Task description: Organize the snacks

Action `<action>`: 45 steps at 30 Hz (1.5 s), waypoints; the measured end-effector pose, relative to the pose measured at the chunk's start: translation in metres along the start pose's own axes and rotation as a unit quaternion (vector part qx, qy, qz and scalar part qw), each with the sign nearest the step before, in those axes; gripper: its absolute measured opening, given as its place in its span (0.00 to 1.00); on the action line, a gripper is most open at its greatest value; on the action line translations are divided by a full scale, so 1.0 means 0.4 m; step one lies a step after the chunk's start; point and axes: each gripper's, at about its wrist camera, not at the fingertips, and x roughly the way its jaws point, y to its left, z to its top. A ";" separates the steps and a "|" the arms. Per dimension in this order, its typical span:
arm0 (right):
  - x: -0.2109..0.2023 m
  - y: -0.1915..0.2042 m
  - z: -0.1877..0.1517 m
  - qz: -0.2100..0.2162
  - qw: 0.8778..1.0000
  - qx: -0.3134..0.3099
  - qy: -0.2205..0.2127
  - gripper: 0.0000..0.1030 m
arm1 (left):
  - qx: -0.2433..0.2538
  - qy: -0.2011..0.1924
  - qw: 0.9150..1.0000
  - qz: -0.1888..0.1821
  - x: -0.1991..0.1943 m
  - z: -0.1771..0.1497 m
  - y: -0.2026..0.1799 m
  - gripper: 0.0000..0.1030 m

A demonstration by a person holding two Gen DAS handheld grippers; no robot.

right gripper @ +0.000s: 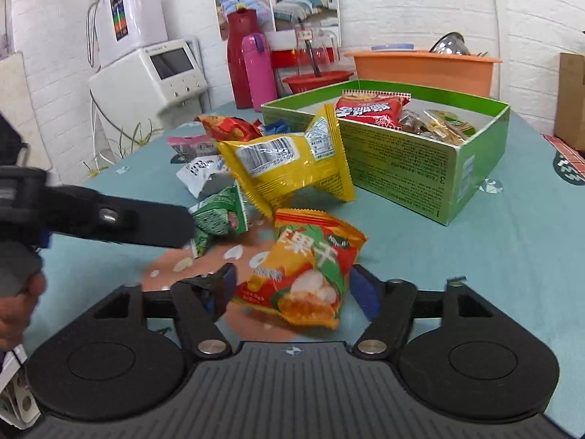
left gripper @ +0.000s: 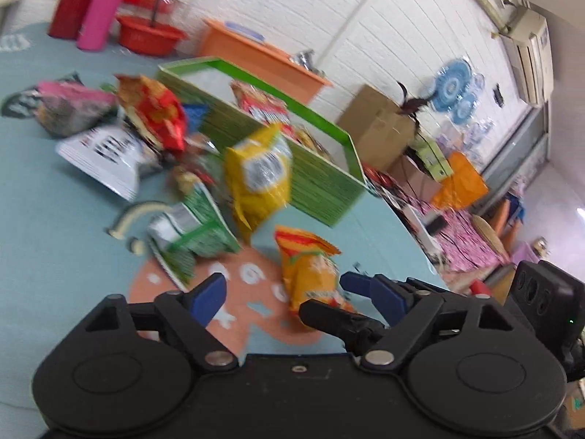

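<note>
Right gripper [right gripper: 290, 294], jaws wide, straddles the orange snack bag [right gripper: 305, 274] low in frame: light, crinkly, slippery; pinch mid-body. Left gripper [left gripper: 281, 292] gapes empty.

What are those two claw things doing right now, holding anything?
Left gripper: open, holding nothing.
Right gripper: open around the orange snack packet, not yet clamped.

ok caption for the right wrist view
Open right gripper straddling an orange snack bag on the table, green box of snacks behind.
</note>
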 end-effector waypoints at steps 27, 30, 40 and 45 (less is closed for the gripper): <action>-0.017 -0.007 -0.006 -0.009 1.000 0.006 -0.014 0.70 | 0.020 0.027 0.999 0.001 0.119 0.027 -0.047 0.37; -0.041 0.004 0.007 -0.001 1.000 -0.007 -0.029 0.55 | 0.033 0.016 0.999 -0.013 0.104 0.040 -0.073 0.37; -0.025 -0.003 0.000 -0.009 1.000 0.001 -0.018 0.88 | 0.019 0.027 0.999 0.003 0.122 0.033 -0.045 1.00; -0.009 -0.003 -0.010 -0.031 1.000 -0.001 -0.005 1.00 | 0.014 0.039 0.999 0.010 0.145 0.032 -0.032 1.00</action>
